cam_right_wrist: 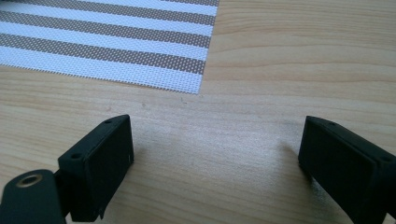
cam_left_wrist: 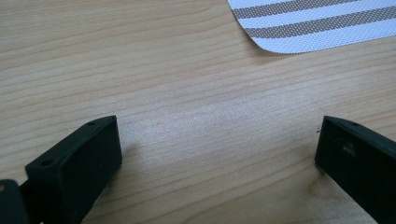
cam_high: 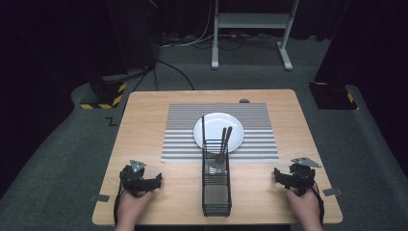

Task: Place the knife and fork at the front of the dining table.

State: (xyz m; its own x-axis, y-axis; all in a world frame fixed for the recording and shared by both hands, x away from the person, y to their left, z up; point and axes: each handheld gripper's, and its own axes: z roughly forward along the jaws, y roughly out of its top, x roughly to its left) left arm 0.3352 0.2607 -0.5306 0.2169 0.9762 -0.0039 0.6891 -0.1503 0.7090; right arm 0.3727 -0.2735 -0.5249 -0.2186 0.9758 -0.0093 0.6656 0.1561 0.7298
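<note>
A light wooden table (cam_high: 144,120) carries a grey-and-white striped woven placemat (cam_high: 250,144) toward its far edge, with a round white plate (cam_high: 216,126) at the mat's centre. A tall black wire-mesh caddy (cam_high: 216,190) stands at the middle of the near edge, holding dark-handled cutlery (cam_high: 224,142) upright at its far end. The left gripper (cam_left_wrist: 219,144) rests near the near-left corner, jaws wide apart over bare wood. The right gripper (cam_right_wrist: 215,149) rests near the near-right corner, jaws likewise spread, nothing between them.

Dim surroundings, soft overhead light
</note>
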